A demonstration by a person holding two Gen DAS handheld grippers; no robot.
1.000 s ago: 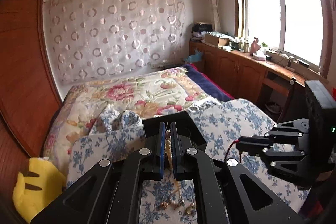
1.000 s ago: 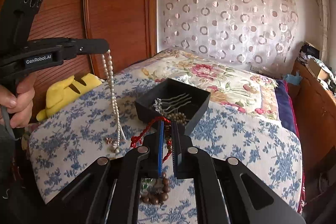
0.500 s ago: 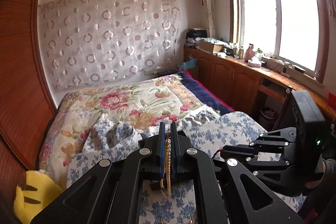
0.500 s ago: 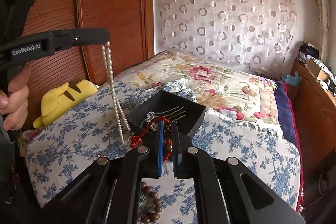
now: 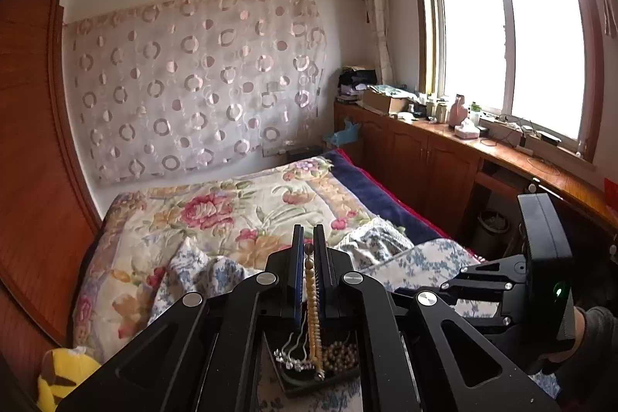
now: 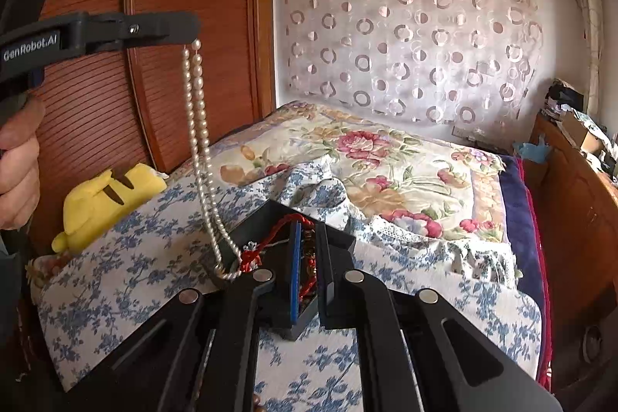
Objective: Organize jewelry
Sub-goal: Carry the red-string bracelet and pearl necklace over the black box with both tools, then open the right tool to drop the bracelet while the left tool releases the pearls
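- My left gripper is clamped on a pearl necklace; its two fingers stand close together at the lower centre of the left wrist view, with the beads pinched between them.
- In the right wrist view that same gripper reaches in from the upper left, and the necklace hangs from its tip as a doubled strand down toward the middle of the frame.
- The strand's lower loop hangs at the near left corner of the black tray; in the left wrist view its end hangs over the tray's inside.
- The tray sits on the blue-flowered cloth on the bed, low in both views; inside it I see silver hair pins and a cluster of dark pearls.
- My right gripper is closed on a red cord bracelet, the cord looping out to the left of the fingers, above the tray.
- My hand grips the left tool's handle at the left edge of the frame.
- A yellow plush toy lies against the wooden wardrobe, left of the cloth.
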